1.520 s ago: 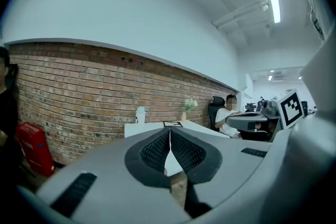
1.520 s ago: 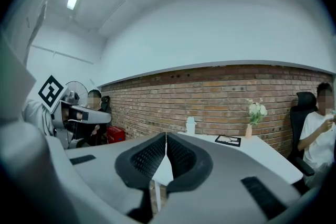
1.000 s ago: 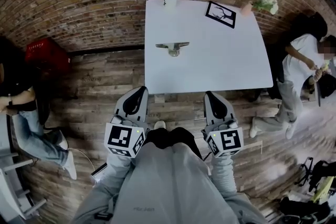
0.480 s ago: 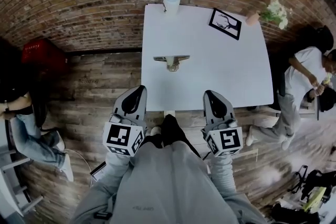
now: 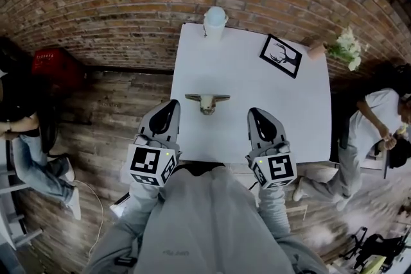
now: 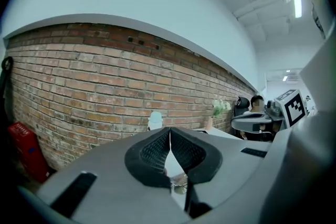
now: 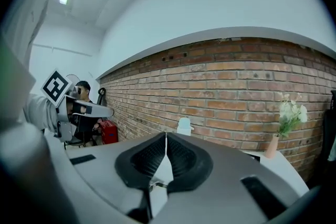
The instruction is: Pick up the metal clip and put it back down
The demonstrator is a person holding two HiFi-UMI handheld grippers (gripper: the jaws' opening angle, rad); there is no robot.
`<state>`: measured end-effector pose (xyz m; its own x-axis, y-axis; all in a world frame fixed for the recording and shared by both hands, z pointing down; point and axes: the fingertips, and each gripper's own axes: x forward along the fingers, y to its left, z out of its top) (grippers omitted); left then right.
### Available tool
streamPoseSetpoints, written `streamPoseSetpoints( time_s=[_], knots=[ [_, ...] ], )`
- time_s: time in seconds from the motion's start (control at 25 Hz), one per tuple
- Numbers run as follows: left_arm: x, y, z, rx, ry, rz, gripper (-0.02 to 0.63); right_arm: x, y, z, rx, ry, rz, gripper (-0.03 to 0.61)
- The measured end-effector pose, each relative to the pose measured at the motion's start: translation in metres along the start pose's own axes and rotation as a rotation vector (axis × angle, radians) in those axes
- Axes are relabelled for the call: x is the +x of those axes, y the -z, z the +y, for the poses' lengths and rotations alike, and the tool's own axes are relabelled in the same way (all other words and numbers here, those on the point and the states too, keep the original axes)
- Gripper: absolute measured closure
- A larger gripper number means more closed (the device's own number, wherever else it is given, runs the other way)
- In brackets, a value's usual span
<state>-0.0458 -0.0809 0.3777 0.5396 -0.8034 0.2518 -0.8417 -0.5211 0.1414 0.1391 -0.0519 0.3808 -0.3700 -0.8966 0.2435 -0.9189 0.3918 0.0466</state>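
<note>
From the head view, a white table (image 5: 282, 106) is standing against a brick wall (image 5: 115, 3). The metal clip (image 5: 207, 101) is lying on the table, near the front and a bit left of the middle. Nothing is touching it. The left gripper (image 5: 171, 104) and the right gripper (image 5: 253, 111) are hanging over the near edge of the table, one on each side of the clip and a little short of it. At the back edge a white cup (image 5: 215, 22) is standing with its lid on, so I cannot tell what is in it. A picture (image 5: 281, 56) is lying near the back right corner. Next to it a small vase (image 5: 316, 51) is holding white flowers (image 5: 347, 47). A red crate (image 5: 48, 64) is sitting on the wood floor (image 5: 109, 125) at the left; what is in it is not showing.

In the left gripper view, the left gripper (image 6: 169, 131) is pressing its two black pads together with nothing between them. The clip (image 6: 179, 182) is peeking out lower down, on the table. The cup (image 6: 155, 119) is standing by the wall.

In the right gripper view, the right gripper (image 7: 166, 136) is also squeezing tight on nothing. The clip (image 7: 156, 184) is showing below the pads. The cup (image 7: 184, 126) and the vase (image 7: 271, 147) with its flowers (image 7: 291, 113) are standing at the back.
</note>
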Motion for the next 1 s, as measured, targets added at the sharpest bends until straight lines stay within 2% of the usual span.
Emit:
streamPoseSetpoints(
  time_s=[0.2,0.44,0.68,1.0],
  knots=[
    [0.013,-0.001,0.008,-0.009,-0.032,0.006,0.586,0.02,-0.004,-0.009,-0.021,-0.039,0.0,0.554],
    [0.021,-0.003,0.013,-0.01,-0.023,0.019,0.586,0.033,-0.004,-0.009,-0.027,-0.043,0.023,0.552],
    [0.024,0.002,0.012,-0.013,-0.001,0.039,0.586,0.041,-0.006,0.001,-0.043,-0.075,0.022,0.552],
    [0.025,0.011,0.015,-0.026,0.006,0.059,0.586,0.051,0.013,0.025,-0.067,-0.162,0.101,0.549]
  ],
)
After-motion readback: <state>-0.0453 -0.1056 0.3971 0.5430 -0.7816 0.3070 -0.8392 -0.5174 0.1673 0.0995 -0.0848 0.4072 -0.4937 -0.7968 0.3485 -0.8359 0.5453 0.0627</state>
